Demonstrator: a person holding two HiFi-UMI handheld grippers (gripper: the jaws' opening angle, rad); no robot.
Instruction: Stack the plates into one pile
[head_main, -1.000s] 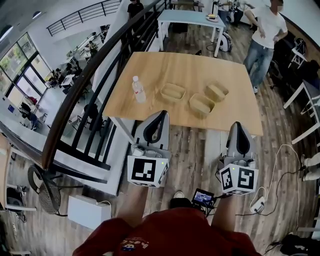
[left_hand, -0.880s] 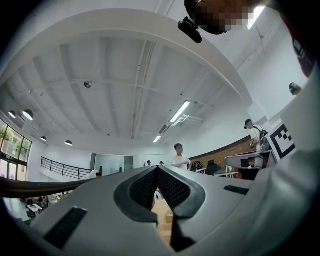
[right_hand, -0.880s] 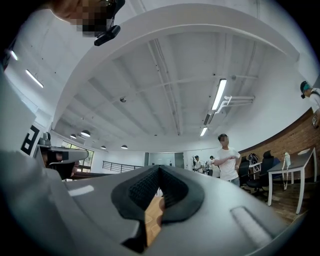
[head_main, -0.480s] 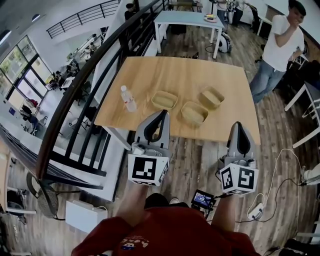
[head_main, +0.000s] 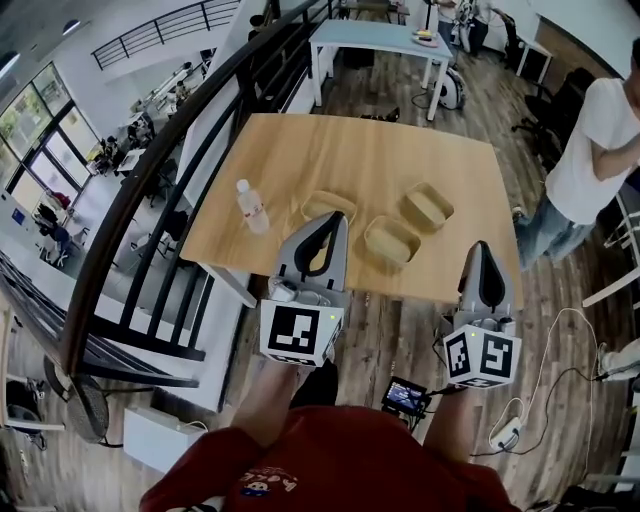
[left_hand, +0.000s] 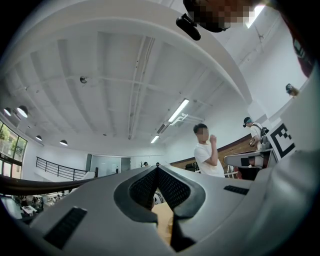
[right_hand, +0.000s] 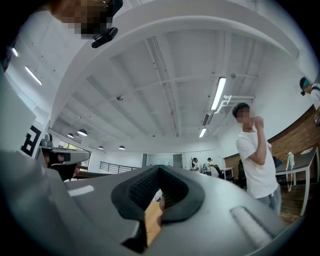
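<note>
Closed, empty left tongs and right tongs hover short of the plates.

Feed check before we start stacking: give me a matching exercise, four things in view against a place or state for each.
Things:
1 bottle
2 middle plate
3 left gripper
4 bystander

Places or states:
A fingers shut, empty
B standing right of the table
C near the table's left edge
D plate closest to the table's near edge

Pairs: 1-C, 2-D, 3-A, 4-B
</note>
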